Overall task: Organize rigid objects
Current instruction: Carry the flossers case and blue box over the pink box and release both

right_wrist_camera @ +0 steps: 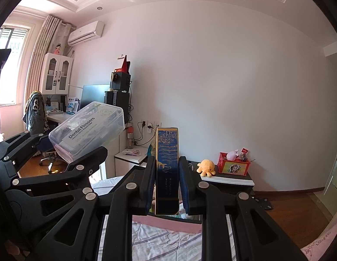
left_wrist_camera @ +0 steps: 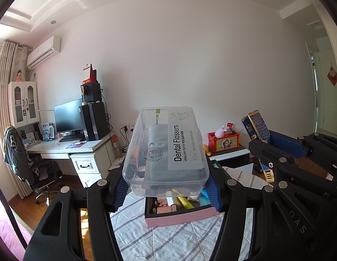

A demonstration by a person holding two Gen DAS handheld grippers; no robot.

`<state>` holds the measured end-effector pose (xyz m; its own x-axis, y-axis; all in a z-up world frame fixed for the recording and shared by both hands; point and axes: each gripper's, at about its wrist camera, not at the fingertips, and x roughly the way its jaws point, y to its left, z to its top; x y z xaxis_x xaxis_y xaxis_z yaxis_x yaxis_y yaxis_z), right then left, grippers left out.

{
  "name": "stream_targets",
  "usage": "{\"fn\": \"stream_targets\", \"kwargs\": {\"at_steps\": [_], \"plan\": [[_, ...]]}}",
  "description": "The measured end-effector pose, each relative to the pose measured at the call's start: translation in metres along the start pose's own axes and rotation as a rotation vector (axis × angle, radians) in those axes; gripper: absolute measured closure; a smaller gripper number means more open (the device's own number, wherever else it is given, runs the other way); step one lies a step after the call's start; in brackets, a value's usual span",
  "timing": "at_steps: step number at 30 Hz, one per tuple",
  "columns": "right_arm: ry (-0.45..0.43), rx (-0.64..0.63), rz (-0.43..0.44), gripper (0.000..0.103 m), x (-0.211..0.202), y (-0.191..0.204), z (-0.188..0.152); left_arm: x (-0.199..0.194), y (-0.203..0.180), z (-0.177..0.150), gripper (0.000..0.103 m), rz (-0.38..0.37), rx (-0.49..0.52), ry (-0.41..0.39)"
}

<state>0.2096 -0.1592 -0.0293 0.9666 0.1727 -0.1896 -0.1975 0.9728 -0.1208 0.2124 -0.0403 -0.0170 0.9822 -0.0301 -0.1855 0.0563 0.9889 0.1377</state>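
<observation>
The left tongs (left_wrist_camera: 166, 187) are clamped on a clear plastic box (left_wrist_camera: 166, 150), one pad on each long side, so it stays flat and nothing slides out. It is up in the air, above the pink box (left_wrist_camera: 179, 217) on the bed (left_wrist_camera: 168, 243). I think both things are going into that pink box.

The right tongs (right_wrist_camera: 166, 187) are squeezed on a thin blue and gold box (right_wrist_camera: 167, 152), standing straight up.

The clear box has round corners and a white label that says "Dental Flossers". Something grey lies inside.
</observation>
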Motion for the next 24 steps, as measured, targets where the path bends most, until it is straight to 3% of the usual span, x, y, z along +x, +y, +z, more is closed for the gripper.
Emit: {"fn": "stream_targets", "kwargs": {"at_steps": [11, 19, 24], "plan": [[0.124, 0.000, 0.017, 0.082, 0.142, -0.028, -0.012, 0.151, -0.011, -0.012, 0.042, 0.009, 0.046, 0.120], [0.326, 0.052, 0.075, 0.082, 0.234, -0.037, -0.065, 0.241, -0.011, -0.058, 0.042, -0.006, 0.043, 0.304], [0.408, 0.076, 0.092, 0.082, 0.263, -0.043, -0.093, 0.272, -0.012, -0.083, 0.042, -0.026, 0.027, 0.392]]}}
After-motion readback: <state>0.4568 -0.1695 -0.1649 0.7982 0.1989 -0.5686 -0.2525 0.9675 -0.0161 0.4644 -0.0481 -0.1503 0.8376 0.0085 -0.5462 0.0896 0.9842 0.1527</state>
